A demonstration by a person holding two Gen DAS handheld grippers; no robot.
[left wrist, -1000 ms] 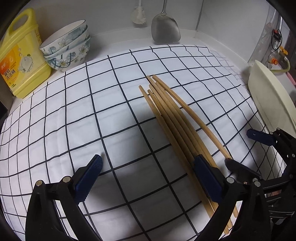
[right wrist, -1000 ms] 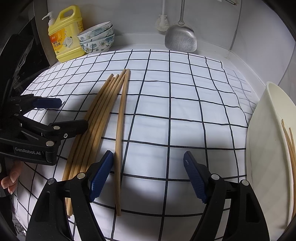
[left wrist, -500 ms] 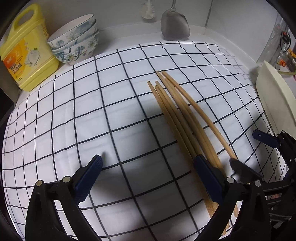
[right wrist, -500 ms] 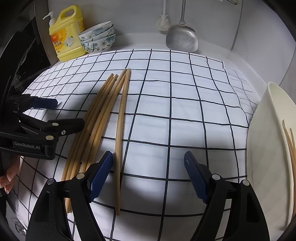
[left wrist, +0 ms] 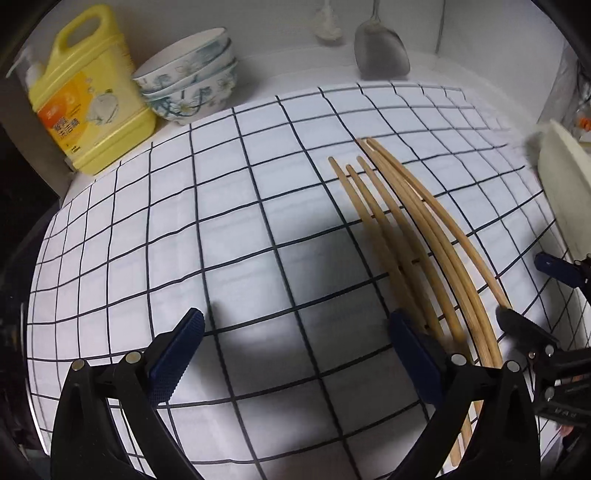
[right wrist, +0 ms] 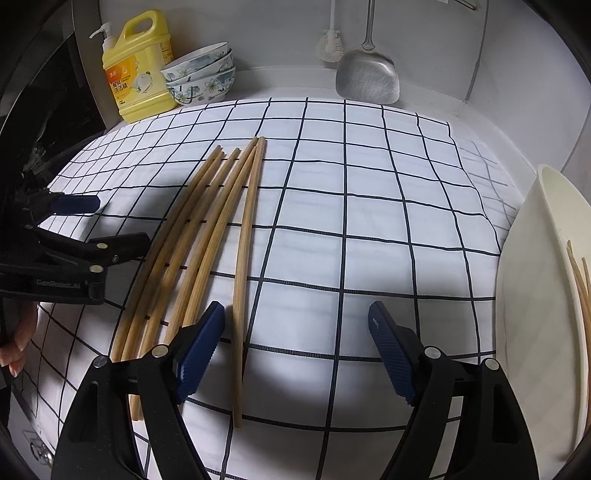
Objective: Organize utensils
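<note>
Both tools hang wide open and empty: the right tool (right wrist: 295,339) straddles one stray chopstick (right wrist: 245,266), the left tool (left wrist: 295,354) beside the chopsticks (left wrist: 413,236) on the checked table (right wrist: 369,221), probably gathering for the tray (right wrist: 535,295).

A white counter (right wrist: 491,122) is covered by a white cloth with a dark grid (right wrist: 369,221). Plain pale walls (right wrist: 266,33) meet in a corner behind it. Soft shadows fall across the cloth.
</note>
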